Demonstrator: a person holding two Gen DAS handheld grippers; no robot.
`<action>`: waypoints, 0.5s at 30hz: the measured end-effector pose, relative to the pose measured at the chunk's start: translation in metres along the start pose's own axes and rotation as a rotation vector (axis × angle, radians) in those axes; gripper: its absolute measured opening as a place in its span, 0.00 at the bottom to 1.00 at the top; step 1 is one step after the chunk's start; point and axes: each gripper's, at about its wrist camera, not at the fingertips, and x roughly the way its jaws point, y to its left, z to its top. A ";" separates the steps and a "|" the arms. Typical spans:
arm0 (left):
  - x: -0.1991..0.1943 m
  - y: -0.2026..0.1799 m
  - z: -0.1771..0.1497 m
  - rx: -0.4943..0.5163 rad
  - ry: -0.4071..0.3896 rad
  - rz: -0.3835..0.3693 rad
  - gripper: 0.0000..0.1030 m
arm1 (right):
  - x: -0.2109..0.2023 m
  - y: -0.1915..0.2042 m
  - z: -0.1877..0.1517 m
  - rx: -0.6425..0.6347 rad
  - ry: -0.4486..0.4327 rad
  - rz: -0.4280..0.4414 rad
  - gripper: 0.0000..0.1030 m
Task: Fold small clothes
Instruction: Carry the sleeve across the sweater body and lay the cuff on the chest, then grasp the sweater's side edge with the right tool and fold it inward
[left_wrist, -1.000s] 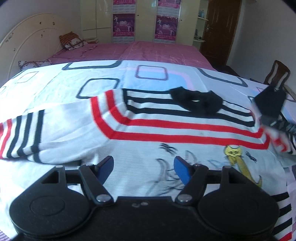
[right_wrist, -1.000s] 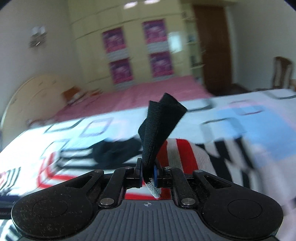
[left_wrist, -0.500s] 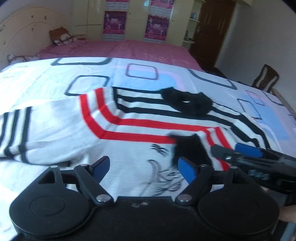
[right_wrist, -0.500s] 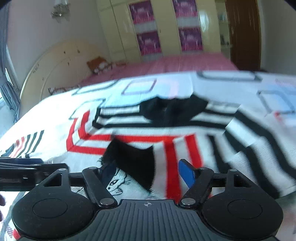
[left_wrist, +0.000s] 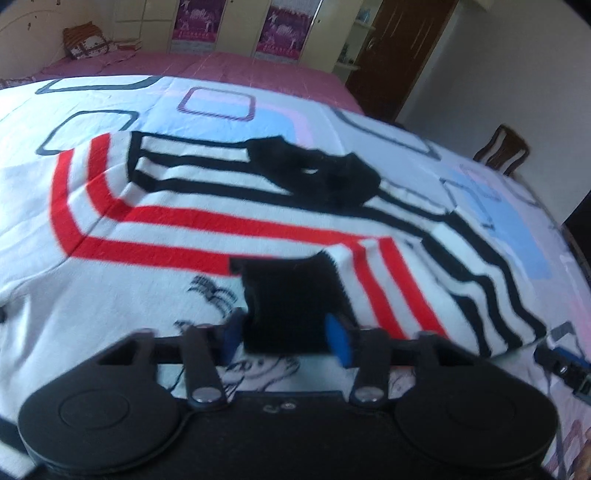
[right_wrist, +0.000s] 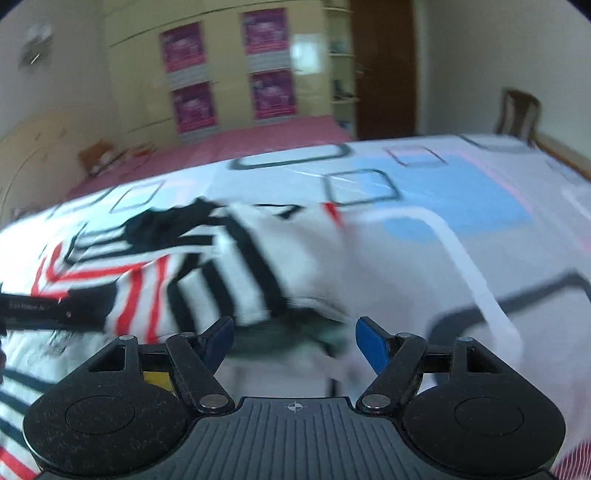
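A small white sweater (left_wrist: 192, 229) with red and black stripes and a black collar (left_wrist: 317, 173) lies flat on the bed. Its right sleeve is folded across the chest, and the sleeve's black cuff (left_wrist: 291, 295) lies between the open fingers of my left gripper (left_wrist: 286, 338). My right gripper (right_wrist: 295, 341) is open and empty, over the sweater's folded right edge (right_wrist: 236, 280). The right gripper's tip also shows at the far right in the left wrist view (left_wrist: 565, 362). The left gripper shows at the left edge in the right wrist view (right_wrist: 44, 310).
The bed has a white sheet (right_wrist: 461, 229) printed with blue and grey squares and a pink cover (left_wrist: 229, 66) farther back. A wardrobe with purple posters (right_wrist: 229, 70), a brown door (right_wrist: 384, 62) and a wooden chair (left_wrist: 502, 147) stand beyond.
My right gripper carried the sleeve cuff left across the chest, let it go and drew back to the right. My left gripper moved in around the dropped cuff.
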 end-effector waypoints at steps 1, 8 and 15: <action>0.001 0.001 0.001 -0.009 -0.008 0.001 0.24 | 0.003 -0.003 -0.001 -0.007 0.005 -0.018 0.71; -0.012 0.005 0.008 -0.021 -0.086 -0.065 0.07 | 0.033 -0.003 -0.001 -0.013 0.064 0.011 0.38; -0.049 0.021 0.029 -0.008 -0.193 -0.044 0.06 | 0.048 -0.009 0.002 0.059 0.084 0.010 0.31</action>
